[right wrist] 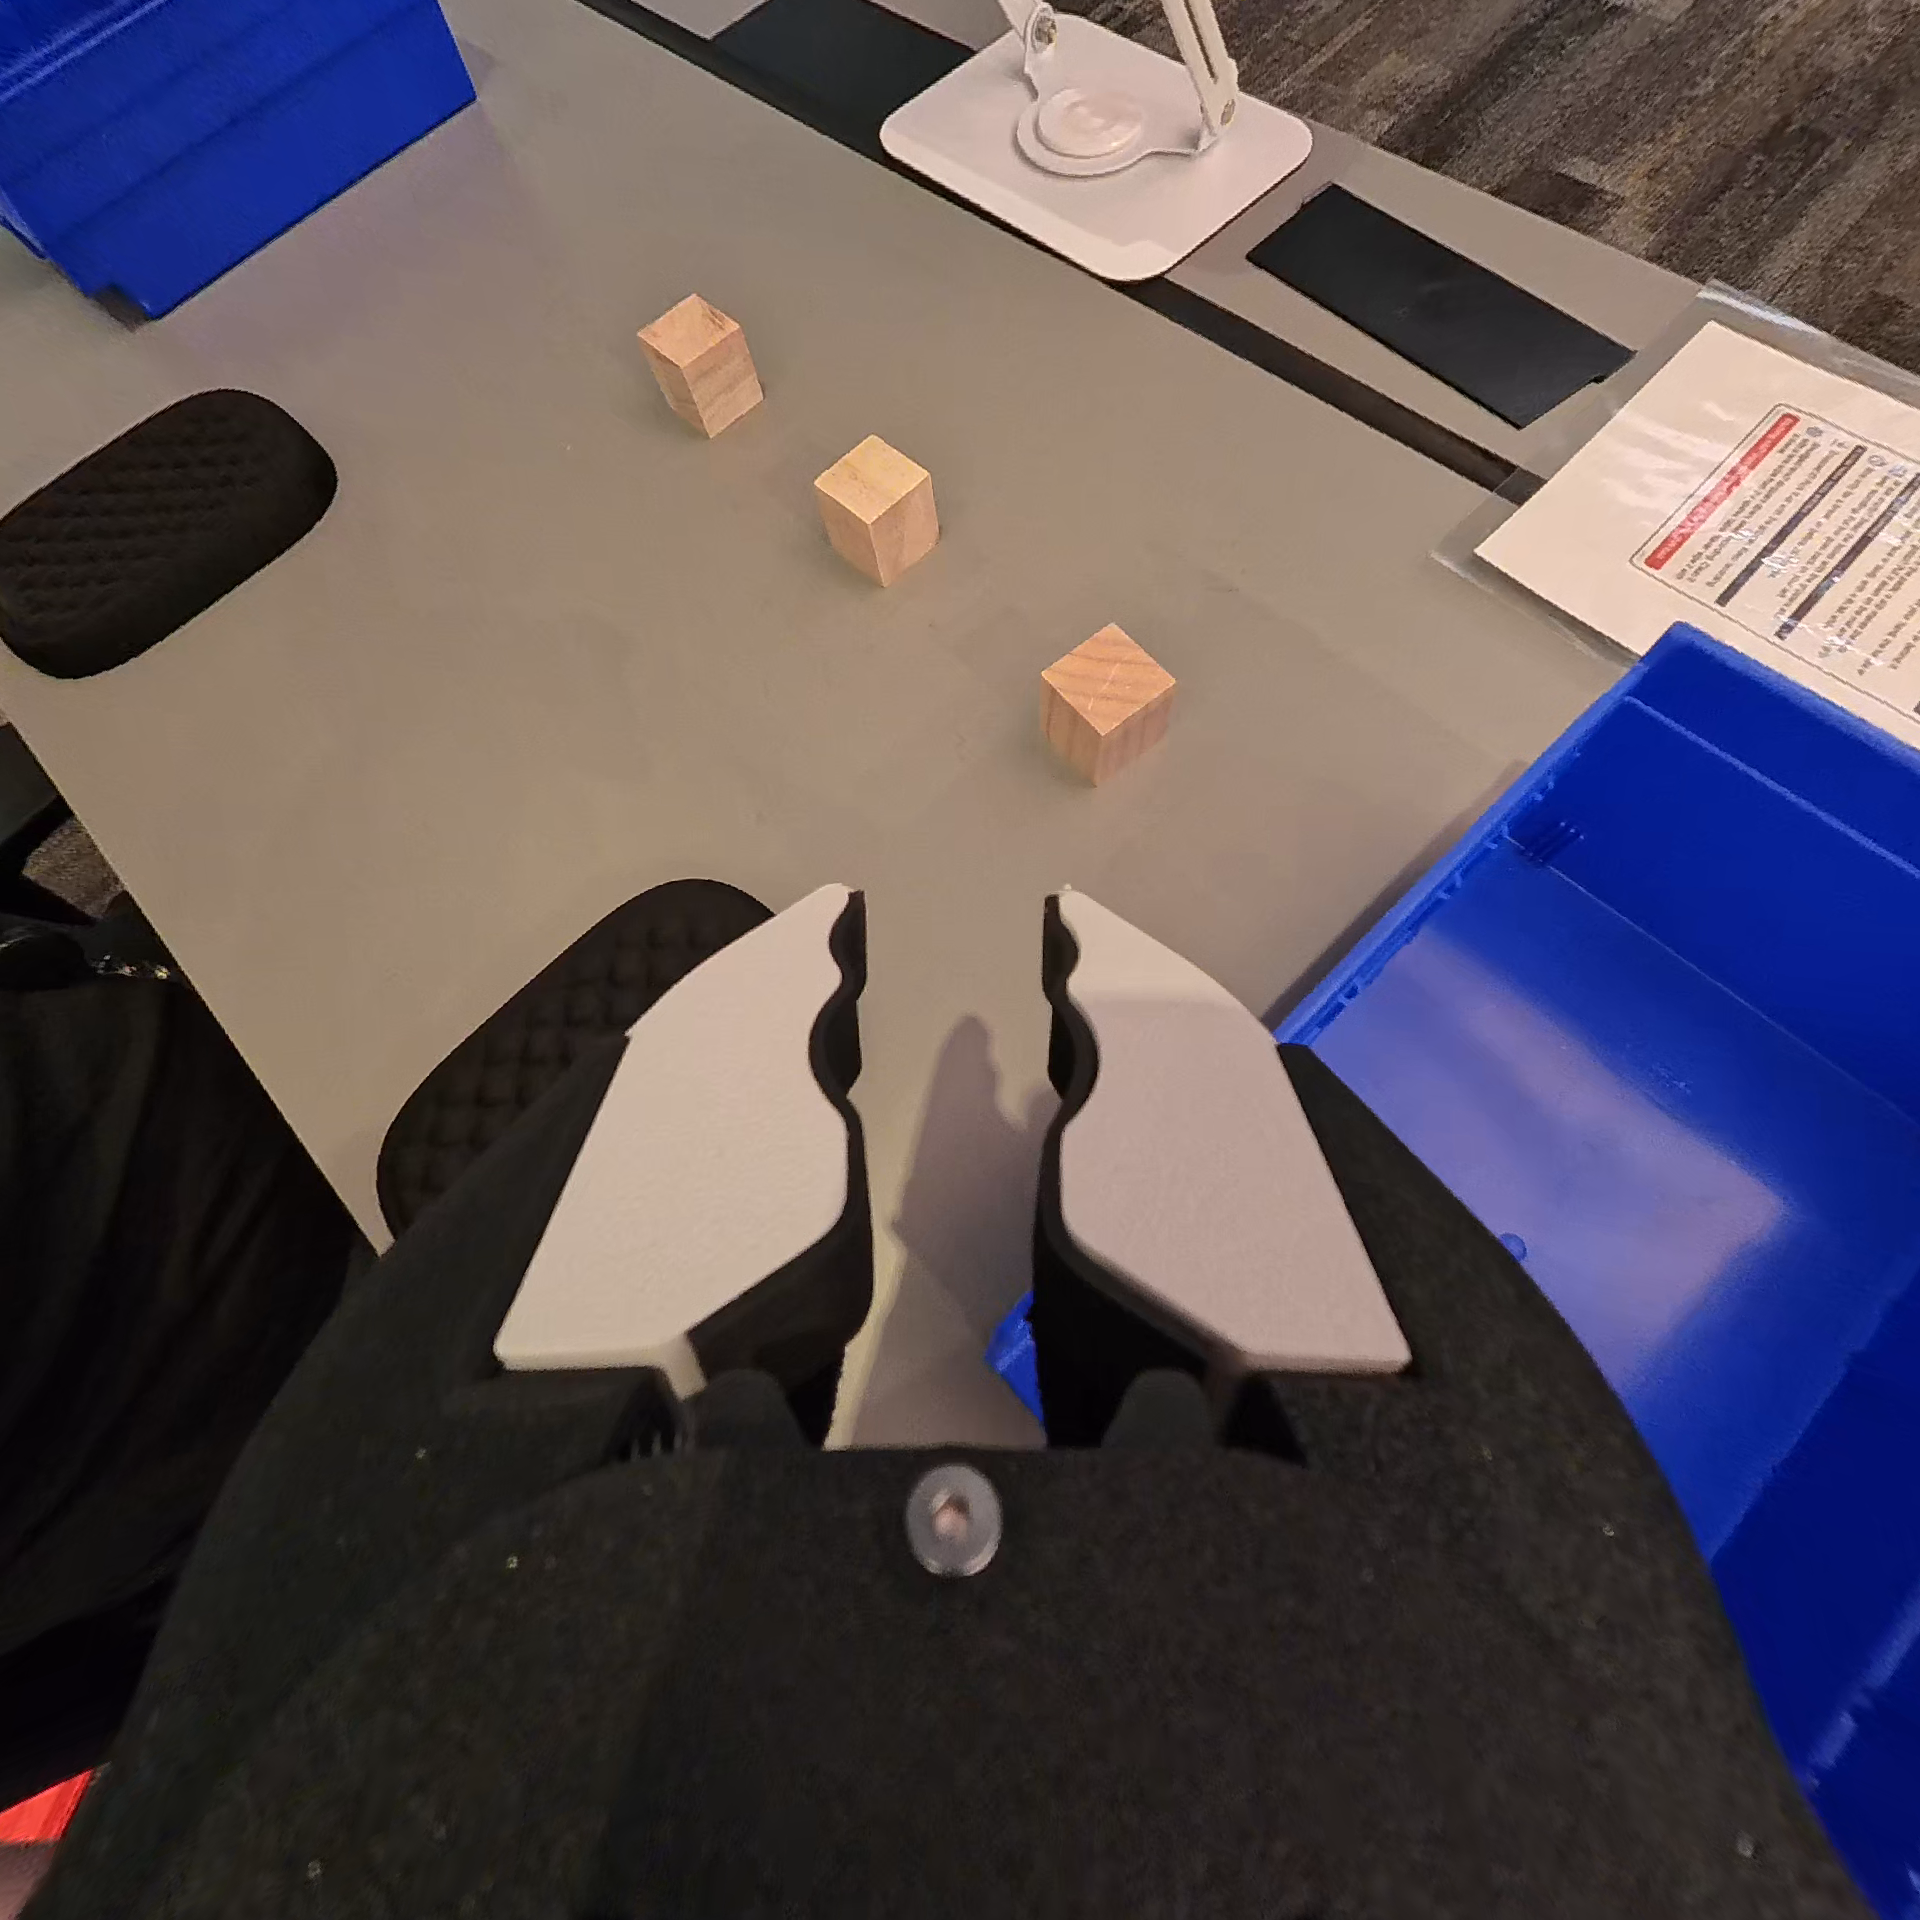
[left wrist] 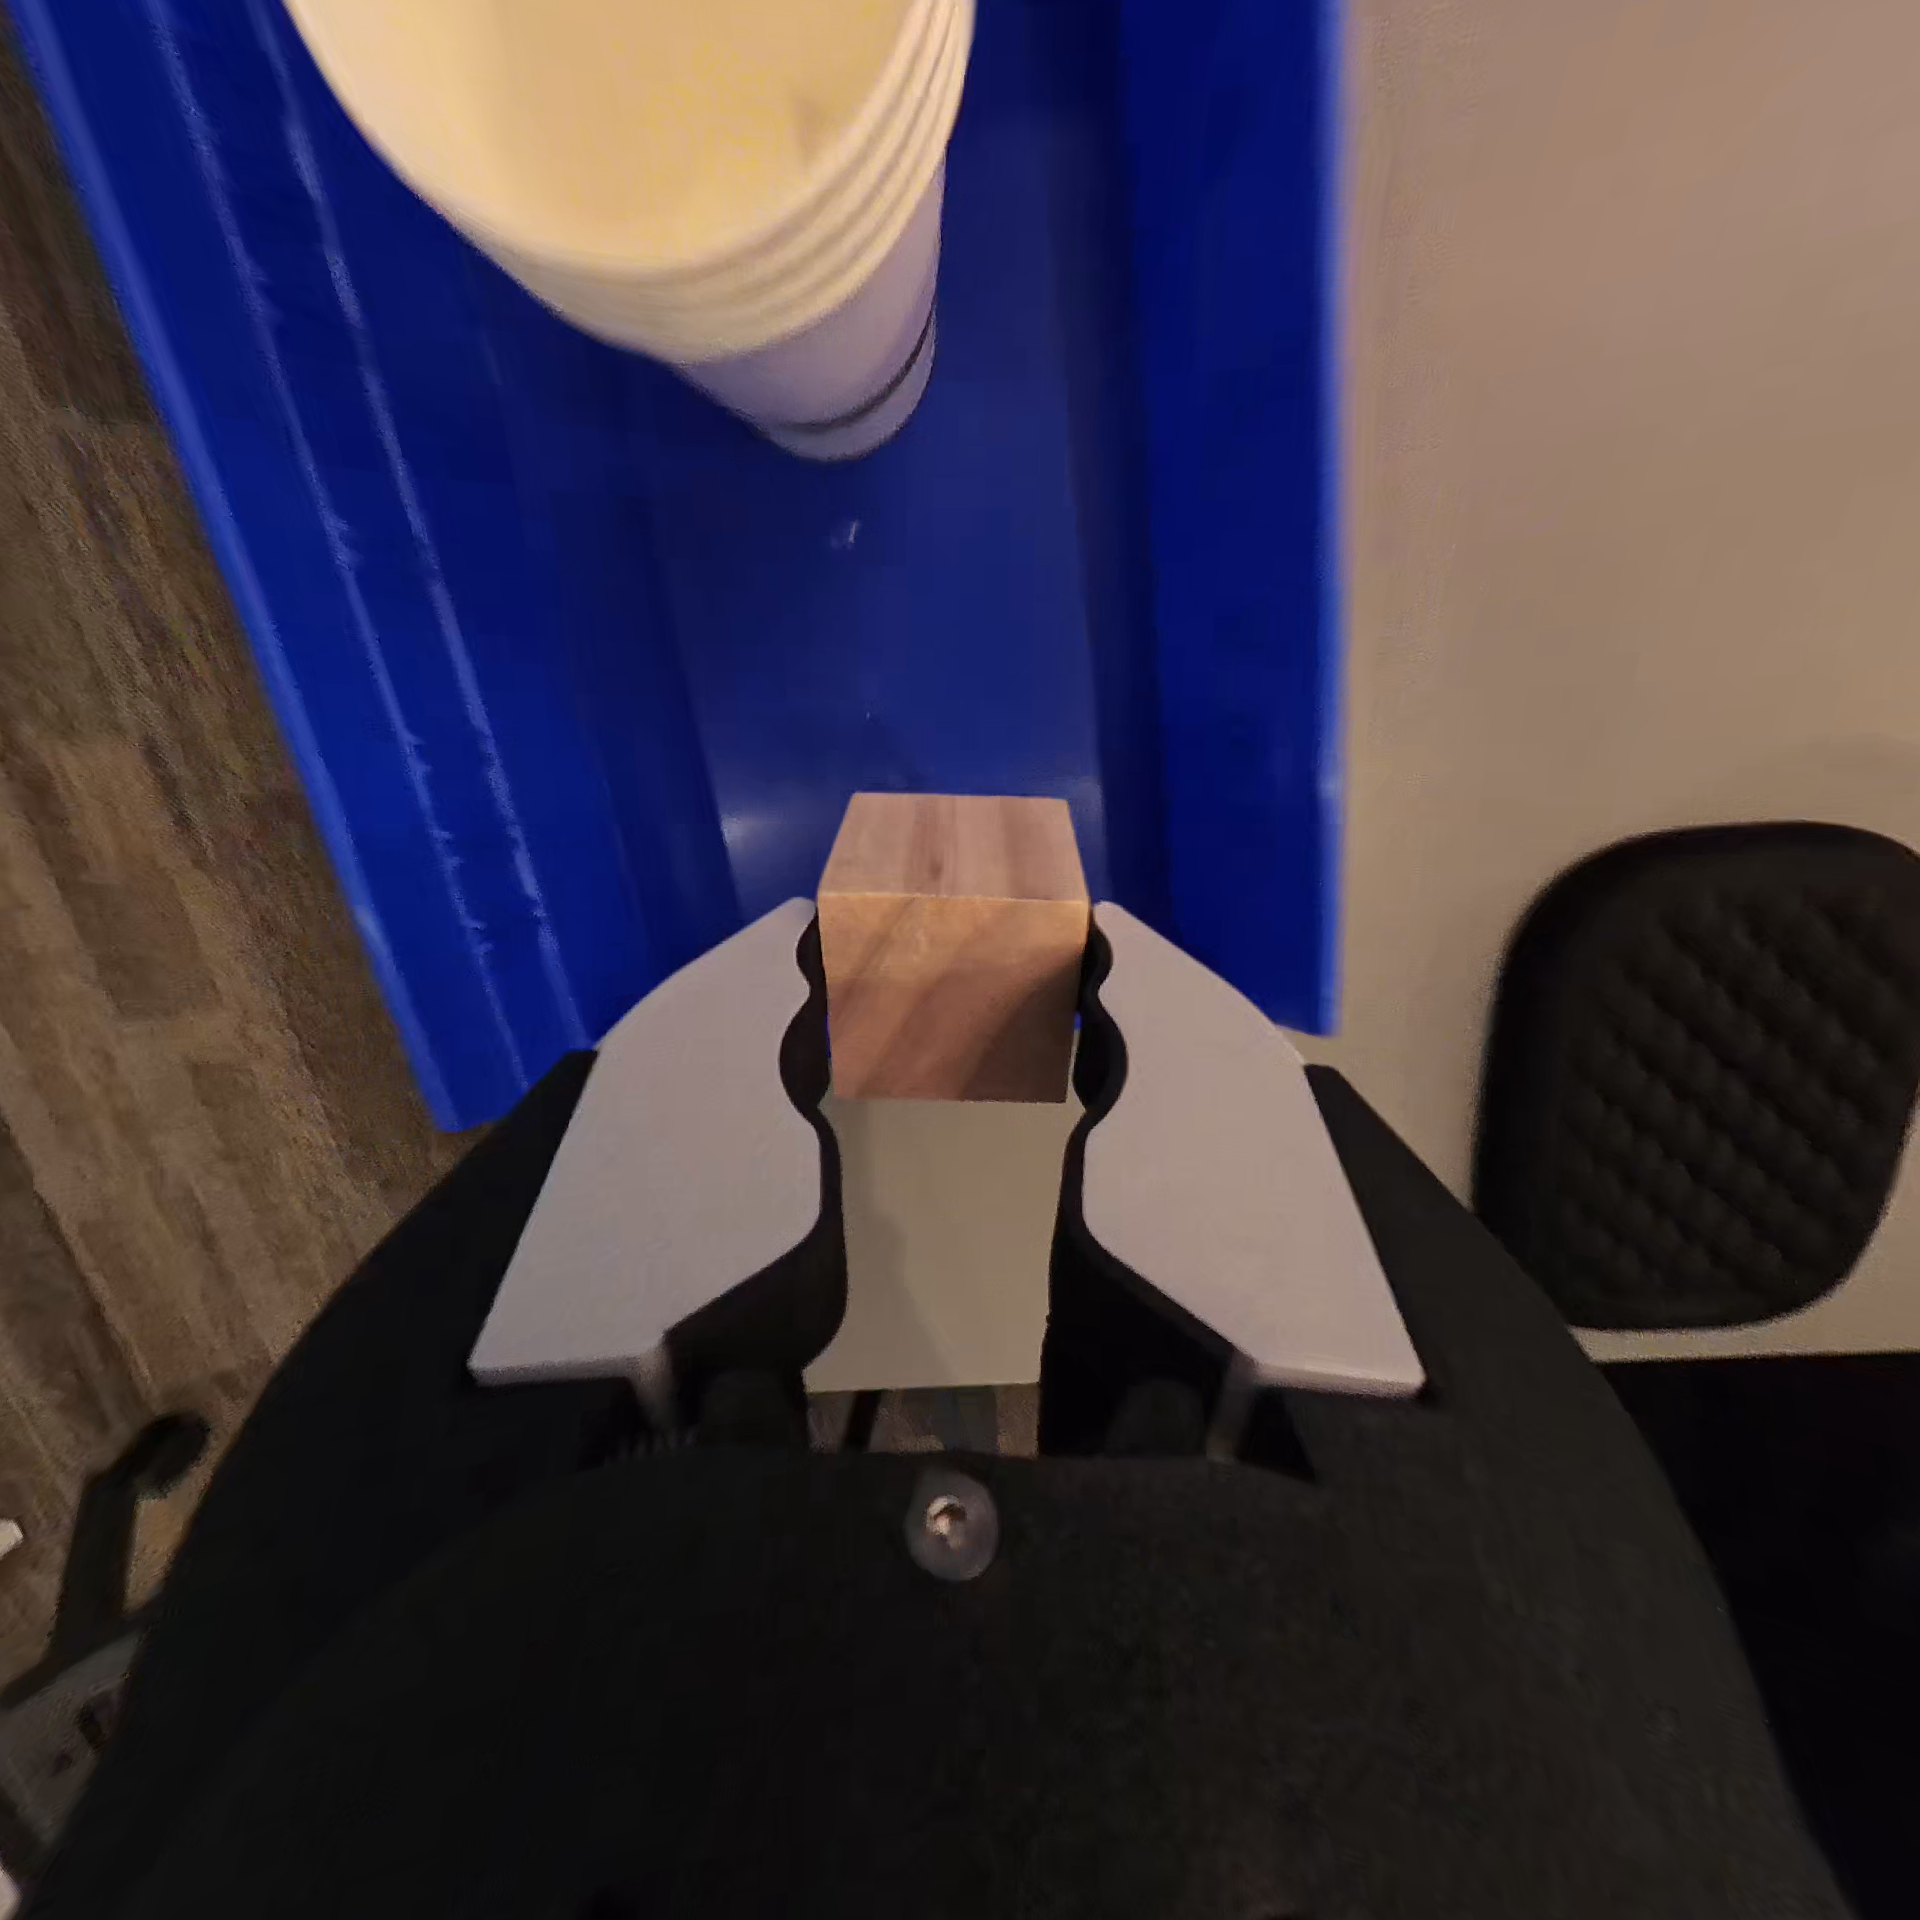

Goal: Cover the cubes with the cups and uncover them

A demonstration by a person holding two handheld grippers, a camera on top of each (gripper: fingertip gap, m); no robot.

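Cube [left wrist: 951, 987], darker wood, sits pinched between the left gripper's [left wrist: 951, 935] fingertips, held over the near end of a blue bin [left wrist: 727, 644]; a stack of pale paper cups [left wrist: 727, 177] lies in the bin beyond. The right gripper [right wrist: 954, 914] hangs narrowly parted, holding nothing, above the grey table [right wrist: 499, 727]. Three light wooden cubes [right wrist: 878, 509] stand apart in a diagonal row. A second blue bin [right wrist: 1621, 1091] sits to the right, beside a laminated printed sheet [right wrist: 1714, 520]. A white stand base [right wrist: 1101, 156] sits at the far edge, over carpeted floor [right wrist: 1662, 104].

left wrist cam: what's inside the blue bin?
A nested stack of paper cups lies on its side in the blue bin. The left tongs grip a wooden cube at its near end. The stack hides the far floor.
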